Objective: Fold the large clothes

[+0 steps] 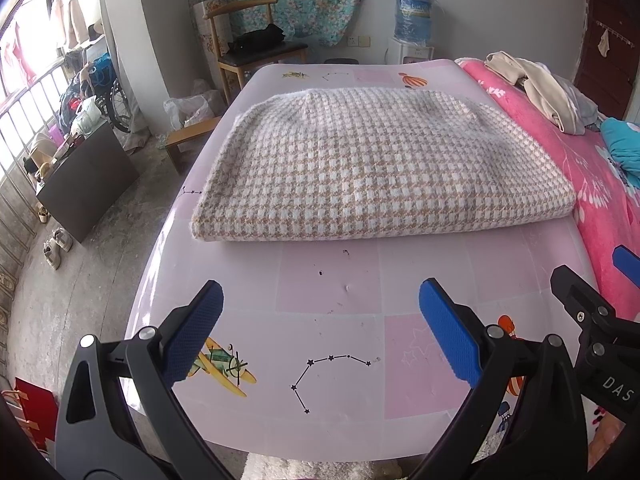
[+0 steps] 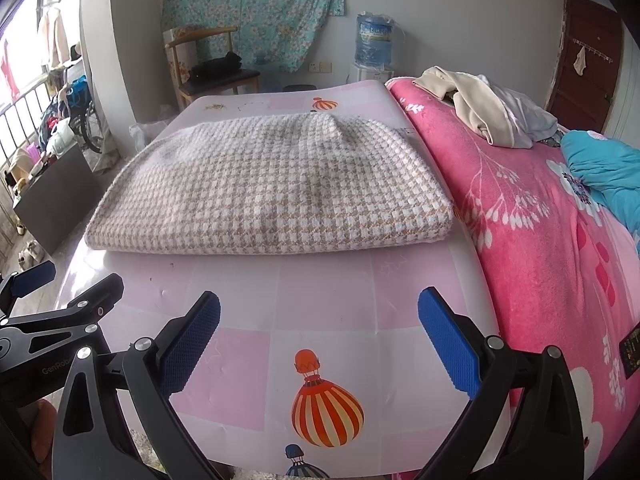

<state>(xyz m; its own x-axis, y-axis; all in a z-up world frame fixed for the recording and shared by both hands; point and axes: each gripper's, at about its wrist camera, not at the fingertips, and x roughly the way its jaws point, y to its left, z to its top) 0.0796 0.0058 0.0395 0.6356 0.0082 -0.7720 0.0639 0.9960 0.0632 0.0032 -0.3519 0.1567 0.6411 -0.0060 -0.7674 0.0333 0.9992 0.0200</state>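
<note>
A beige and white houndstooth garment [image 1: 372, 168] lies folded in a thick rectangle on the pink patterned mat [image 1: 328, 292]; it also shows in the right wrist view [image 2: 272, 196]. My left gripper [image 1: 320, 316] is open and empty, held over the mat short of the garment's near edge. My right gripper [image 2: 320, 320] is open and empty, also short of the near edge, to the right of the left one. The right gripper's fingers [image 1: 576, 300] show at the right edge of the left wrist view; the left gripper's fingers [image 2: 92, 300] show at the left of the right wrist view.
A pink floral blanket [image 2: 540, 240] lies right of the mat with a heap of cream and white clothes [image 2: 480, 104] and a teal cloth [image 2: 604, 168]. A wooden chair [image 1: 252, 48], a water dispenser [image 1: 412, 20], a dark cabinet [image 1: 88, 184] and shoes [image 1: 56, 246] stand beyond and left.
</note>
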